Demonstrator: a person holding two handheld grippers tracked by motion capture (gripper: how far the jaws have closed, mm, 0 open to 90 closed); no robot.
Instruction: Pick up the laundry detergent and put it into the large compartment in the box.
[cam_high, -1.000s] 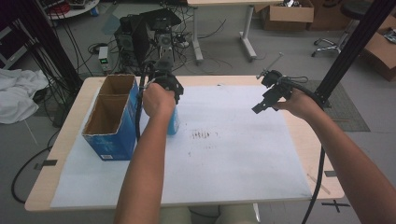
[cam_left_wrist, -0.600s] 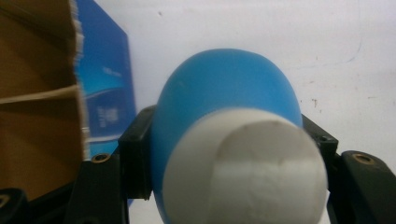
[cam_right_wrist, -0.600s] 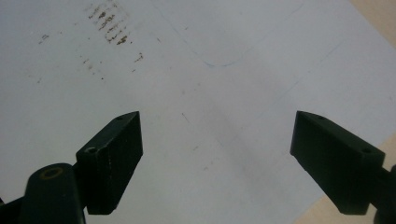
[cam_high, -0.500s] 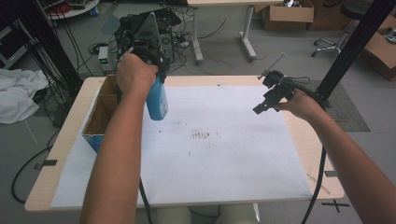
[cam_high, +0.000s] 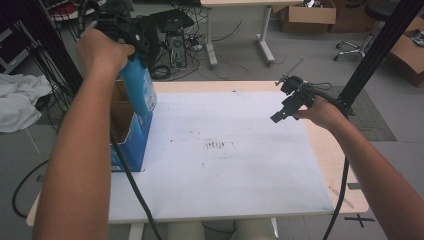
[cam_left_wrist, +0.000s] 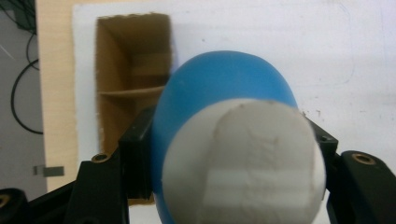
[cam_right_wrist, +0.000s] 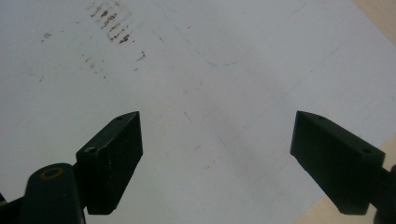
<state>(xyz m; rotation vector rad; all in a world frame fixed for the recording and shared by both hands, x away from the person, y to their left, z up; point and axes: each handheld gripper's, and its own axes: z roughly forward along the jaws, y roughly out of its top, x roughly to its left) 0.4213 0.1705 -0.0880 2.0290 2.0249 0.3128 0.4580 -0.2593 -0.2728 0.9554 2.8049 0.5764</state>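
My left gripper (cam_left_wrist: 233, 154) clamps a blue bottle (cam_left_wrist: 219, 107) by its sides, the white cap (cam_left_wrist: 247, 163) closest to that gripper's camera and the black pads pressed against the blue body on either flank. In the high view my left hand (cam_high: 102, 50) holds the bottle (cam_high: 140, 90) in the air, cap end up in the gripper and the rounded base hanging down over the near end of an open cardboard box (cam_high: 125, 130) with blue outer walls. The box stands on the left part of the bench (cam_high: 325, 165), on a white sheet (cam_high: 225, 180) that covers most of the top; past the bottle, the left gripper view looks down into the box's brown compartments (cam_left_wrist: 130, 93), split by a cardboard divider. Toward the middle of the sheet lies a patch of small dark marks (cam_high: 215, 145).

My right gripper (cam_high: 285, 107) hangs above the sheet's right side, well apart from bottle and box, its jaws spread wide with nothing between them; the right gripper view sees bare white sheet (cam_right_wrist: 215, 140) and those same marks (cam_right_wrist: 109, 21) beyond them. Beyond the bench's far edge, cables and equipment (cam_high: 175, 40) sit on the floor.
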